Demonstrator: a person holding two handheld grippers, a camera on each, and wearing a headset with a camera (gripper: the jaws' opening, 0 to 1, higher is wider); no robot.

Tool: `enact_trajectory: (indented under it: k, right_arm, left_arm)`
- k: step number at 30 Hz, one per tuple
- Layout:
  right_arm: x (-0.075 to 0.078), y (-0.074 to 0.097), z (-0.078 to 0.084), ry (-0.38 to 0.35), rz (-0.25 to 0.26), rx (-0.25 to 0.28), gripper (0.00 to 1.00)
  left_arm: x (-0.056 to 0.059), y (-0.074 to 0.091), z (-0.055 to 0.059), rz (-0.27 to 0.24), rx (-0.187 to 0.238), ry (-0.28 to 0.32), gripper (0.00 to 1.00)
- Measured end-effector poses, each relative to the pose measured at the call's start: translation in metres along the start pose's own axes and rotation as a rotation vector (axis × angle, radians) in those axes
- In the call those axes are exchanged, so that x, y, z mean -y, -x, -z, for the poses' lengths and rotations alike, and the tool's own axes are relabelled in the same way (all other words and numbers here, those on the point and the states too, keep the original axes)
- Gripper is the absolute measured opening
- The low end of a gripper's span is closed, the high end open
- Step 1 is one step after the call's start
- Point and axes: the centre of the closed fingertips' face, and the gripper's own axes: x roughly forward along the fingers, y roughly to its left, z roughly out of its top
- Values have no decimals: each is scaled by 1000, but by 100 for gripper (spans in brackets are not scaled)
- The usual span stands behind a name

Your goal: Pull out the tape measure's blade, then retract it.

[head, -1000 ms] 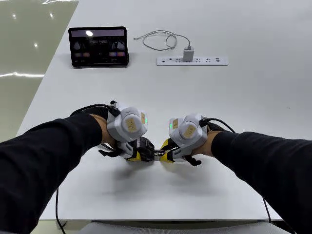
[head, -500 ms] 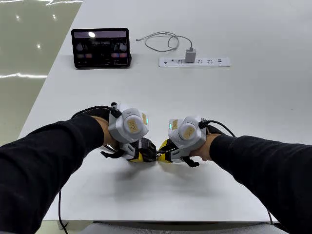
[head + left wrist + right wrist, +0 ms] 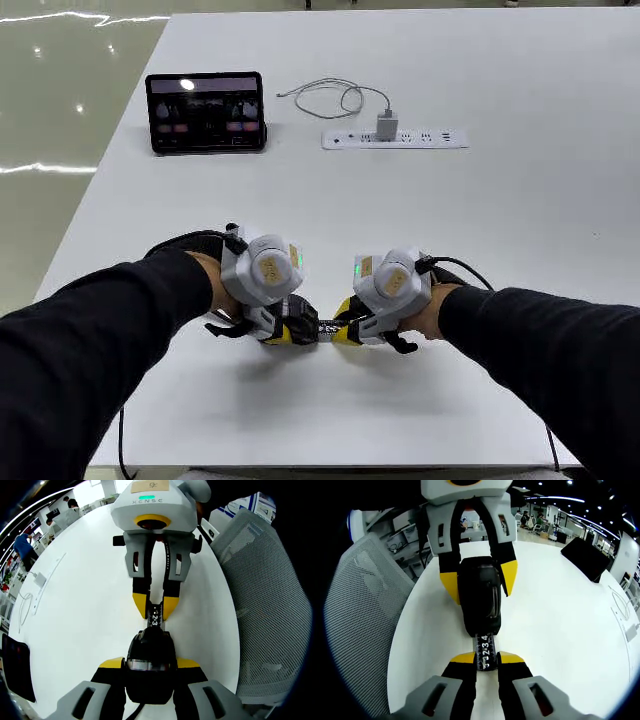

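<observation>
Left of the long white power strip [image 3: 395,138], your dark rectangular tablet [image 3: 206,110] stands on the white worktop [image 3: 470,230] with its screen lit. Well apart from the power strip, on your side of it and close to the worktop's front edge, your left claw [image 3: 150,662] is clamped on the black, rounded plastic tape measure case [image 3: 480,597]. Its yellow-tipped jaws press against the case's two flanks. The case looks glossy, and it lies low over the worktop with its mouth turned to the right.

A short stretch of the dark narrow blade [image 3: 485,652] with pale numerals shows out of that mouth. The digits 2, 3 and 4 can be read along it in the right gripper view. Your right claw [image 3: 486,659] is pinched narrow on the blade just beside the case, so the two claws sit almost tip to tip.

A white charger plug [image 3: 387,126] sits in the power strip, and its pale cable [image 3: 325,95] loops to the strip's far left.
</observation>
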Motion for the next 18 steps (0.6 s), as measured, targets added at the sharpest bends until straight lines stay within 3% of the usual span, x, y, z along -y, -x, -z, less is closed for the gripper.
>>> enact_trajectory:
  k: [18]
  right_arm:
    - [2,12,15,-6,9,-28,11]
  left_arm:
    - [0,0,0,1,-3,6,32]
